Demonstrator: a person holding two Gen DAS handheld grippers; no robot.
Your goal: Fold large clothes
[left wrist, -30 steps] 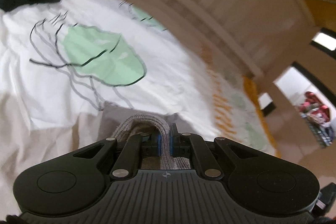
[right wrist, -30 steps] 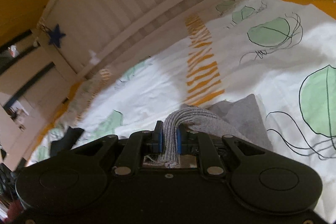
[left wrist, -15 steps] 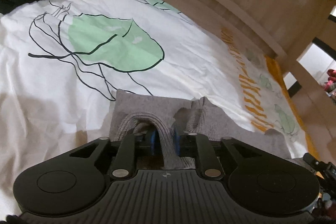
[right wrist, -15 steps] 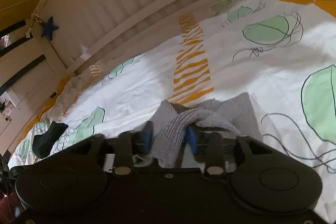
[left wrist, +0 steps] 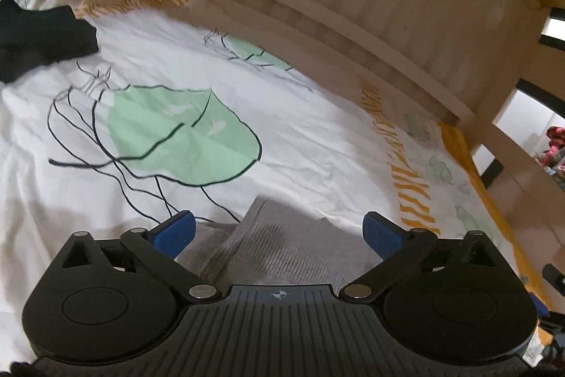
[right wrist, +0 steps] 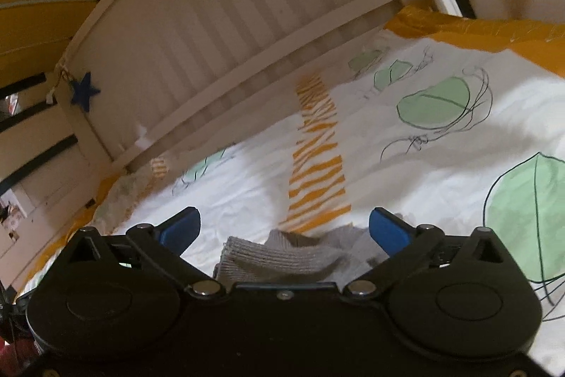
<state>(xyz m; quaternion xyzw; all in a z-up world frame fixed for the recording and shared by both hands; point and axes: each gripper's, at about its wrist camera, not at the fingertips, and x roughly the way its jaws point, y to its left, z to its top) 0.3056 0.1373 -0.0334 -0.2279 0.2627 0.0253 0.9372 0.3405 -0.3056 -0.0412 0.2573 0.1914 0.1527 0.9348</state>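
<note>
Let go on both sides: left gripper [left wrist: 279, 228] and right gripper [right wrist: 284, 228] no longer pinched on the grey knit garment [left wrist: 282, 249], jaws opening wide, blue pads [left wrist: 174, 228] clear of the cloth. Now lying loose between and just below the fingertips, on the leaf-print bedsheet [left wrist: 300, 136]. Dark cloth [left wrist: 39, 41] far ahead-left.

Left gripper [left wrist: 279, 230]: black housing, ribbed grey-blue centre plate with a small white crosshair mark at 12 o'clock of the plate. Round black discs at 9 and 3 o'clock. Silver pivot screws on black linkage arms. Blue fingers [left wrist: 176, 228].

Right gripper [right wrist: 284, 230]: same build, all-black smooth centre, silver screws, blue fingers [right wrist: 388, 232].
</note>
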